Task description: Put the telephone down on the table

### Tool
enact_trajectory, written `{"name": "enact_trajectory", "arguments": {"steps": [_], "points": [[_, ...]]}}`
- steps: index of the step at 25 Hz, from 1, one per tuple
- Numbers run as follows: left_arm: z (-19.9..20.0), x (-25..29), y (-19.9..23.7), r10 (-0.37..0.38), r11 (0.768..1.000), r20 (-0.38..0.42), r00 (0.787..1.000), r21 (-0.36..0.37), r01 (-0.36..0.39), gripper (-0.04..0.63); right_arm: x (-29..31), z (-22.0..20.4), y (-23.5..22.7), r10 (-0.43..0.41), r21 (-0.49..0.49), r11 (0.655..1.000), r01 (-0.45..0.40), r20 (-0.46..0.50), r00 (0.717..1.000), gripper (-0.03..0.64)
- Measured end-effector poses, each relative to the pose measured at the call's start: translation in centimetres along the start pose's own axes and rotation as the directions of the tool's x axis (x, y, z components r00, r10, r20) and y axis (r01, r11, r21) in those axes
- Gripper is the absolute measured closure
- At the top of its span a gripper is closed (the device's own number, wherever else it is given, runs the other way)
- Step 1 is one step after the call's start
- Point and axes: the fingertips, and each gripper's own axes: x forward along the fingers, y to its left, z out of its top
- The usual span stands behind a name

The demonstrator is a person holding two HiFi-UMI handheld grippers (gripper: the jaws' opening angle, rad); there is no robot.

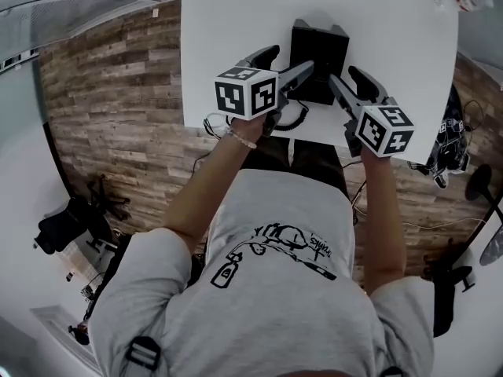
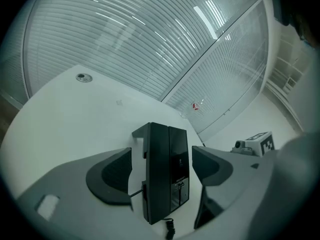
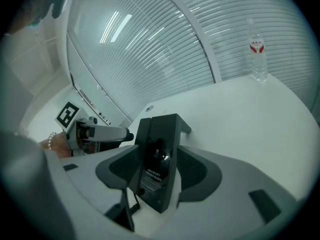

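Standing at the left: left claw, grey, two-fingered, spread well apart. Its dark pads flank the task item without gripping it, and a clear gap shows on the left side.

Centre: black slab-shaped desk telephone, upright on its end over the near part of the white rectangular tabletop. A black coiled cord trails from its lower end toward the near edge. Whether its base touches the surface cannot be told.

Right of it: right claw, closed in on the telephone, one pad against each flank.

Far right, well apart, upright: clear plastic water bottle with red label.
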Motion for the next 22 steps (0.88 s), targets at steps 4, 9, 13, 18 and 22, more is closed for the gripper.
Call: {"name": "enact_trajectory", "arguments": {"steps": [4, 9, 13, 18, 22], "points": [[1.6, -2.3, -1.1, -0.012, 1.000, 0.050, 0.999, 0.018, 0.011, 0.233, -1.6, 2.3, 1.2, -0.005, -0.063, 0.998, 0.007, 0.028, 1.000, 0.391], [3.7, -5.3, -3.1, -0.028, 0.997, 0.122, 0.992, 0.076, 0.019, 0.371, -3.8, 5.2, 3.0, -0.004, -0.156, 0.988, 0.014, 0.068, 0.998, 0.437], [4.9, -7.3, -5.3, -0.069, 0.991, 0.154, 0.986, 0.128, 0.049, 0.403, -5.5, 7.1, 5.1, 0.014, -0.230, 0.973, 0.009, 0.098, 0.995, 0.473], [6.9, -9.8, -8.1, -0.120, 0.978, 0.208, 0.971, 0.195, 0.079, 0.457, -7.6, 9.4, 7.5, 0.013, -0.305, 0.952, 0.034, 0.151, 0.988, 0.489], [8.5, -12.1, -10.5, -0.157, 0.962, 0.245, 0.957, 0.257, 0.092, 0.491, -9.5, 11.0, 9.8, 0.028, -0.343, 0.939, 0.038, 0.188, 0.982, 0.512]]}}
